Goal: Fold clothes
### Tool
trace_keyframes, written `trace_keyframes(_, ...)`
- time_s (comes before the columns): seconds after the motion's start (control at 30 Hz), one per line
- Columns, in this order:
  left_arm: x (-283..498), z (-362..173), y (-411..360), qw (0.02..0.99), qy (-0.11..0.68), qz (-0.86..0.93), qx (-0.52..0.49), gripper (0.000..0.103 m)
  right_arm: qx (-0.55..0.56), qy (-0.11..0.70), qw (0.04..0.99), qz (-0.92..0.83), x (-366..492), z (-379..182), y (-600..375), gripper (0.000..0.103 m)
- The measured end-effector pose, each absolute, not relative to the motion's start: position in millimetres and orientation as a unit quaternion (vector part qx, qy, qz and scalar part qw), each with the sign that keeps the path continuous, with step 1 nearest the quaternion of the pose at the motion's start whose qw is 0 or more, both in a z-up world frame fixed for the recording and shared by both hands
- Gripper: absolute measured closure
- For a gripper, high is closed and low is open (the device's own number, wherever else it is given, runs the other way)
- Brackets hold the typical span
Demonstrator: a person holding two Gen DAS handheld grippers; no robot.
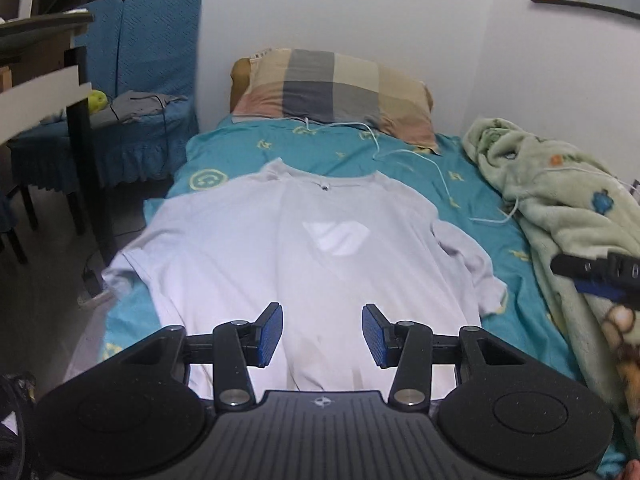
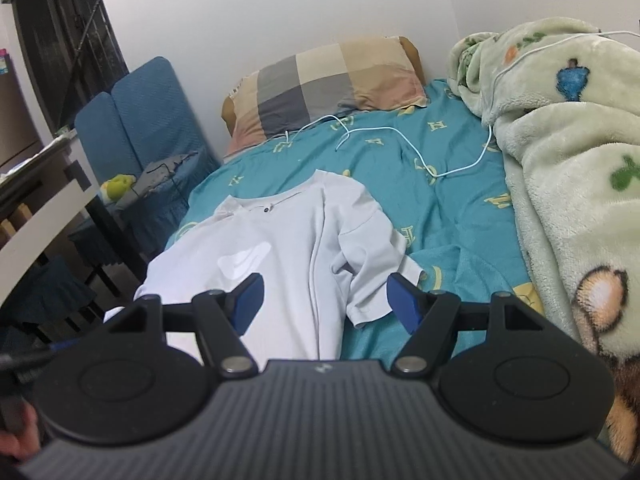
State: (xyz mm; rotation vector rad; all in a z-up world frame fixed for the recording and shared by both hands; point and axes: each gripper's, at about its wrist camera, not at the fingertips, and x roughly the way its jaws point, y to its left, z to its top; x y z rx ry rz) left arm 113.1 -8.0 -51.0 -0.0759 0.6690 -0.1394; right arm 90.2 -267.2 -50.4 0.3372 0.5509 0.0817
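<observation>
White tee (image 1: pixel 288 248) is spread flat on the bed (image 1: pixel 472 200), collar toward the pillow (image 1: pixel 332 92), prob so sleeves fold in easy. I've got left gripper (image 1: pixel 322 334) and right gripper (image 2: pixel 325 302) both wide open, holding nothing, above the hem.

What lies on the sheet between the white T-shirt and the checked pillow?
A thin white cable crosses the teal sheet between the white T-shirt and checked pillow, clearest in the right wrist view.

— What does the garment look like?
— A white T-shirt (image 1: pixel 288 240) with a pale chest logo, spread flat and unfolded.
— And where does it lie?
— On the teal bed sheet (image 1: pixel 352 152), collar toward the checked pillow (image 1: pixel 336 88), one short sleeve rumpled on the blanket side.
</observation>
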Motion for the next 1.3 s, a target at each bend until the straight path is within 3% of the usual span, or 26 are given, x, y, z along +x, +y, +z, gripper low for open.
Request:
trace_keyframes(0.17, 116.3, -87.9, 10.9, 0.935, 0.349, -0.058, -0.016, 0.056, 0.189, 0.273, 0.942, 0.041, 89.2, -51.2, -273.3, 0.032)
trace_keyframes(0.27, 123.5, -88.6, 19.0, 0.935, 0.348, -0.063, -0.036, 0.056, 0.188, 0.293, 0.935, 0.060, 98.5, -43.4, -278.6, 0.039)
trace_keyframes(0.43, 124.4, -86.5, 17.5, 0.931, 0.347, -0.081, -0.072, 0.056, 0.171, 0.310, 0.932, 0.083, 128.2, -30.7, -295.2, 0.041)
trace_keyframes(0.63, 127.9, -77.4, 24.5, 0.936, 0.329, -0.071, -0.104, 0.056, 0.154, 0.370, 0.914, 0.063, 178.2, -67.1, -326.0, 0.051)
trace_keyframes(0.7, 129.3, -75.2, 25.9, 0.936, 0.326, -0.072, -0.116, 0.056, 0.168, 0.383, 0.906, 0.065, 189.7, -81.3, -332.8, 0.061)
trace_keyframes(1.3, 145.7, -86.7, 18.8, 0.925, 0.335, -0.094, -0.151, 0.056, 0.136, 0.384, 0.907, 0.105, 259.2, -136.9, -304.9, 0.060)
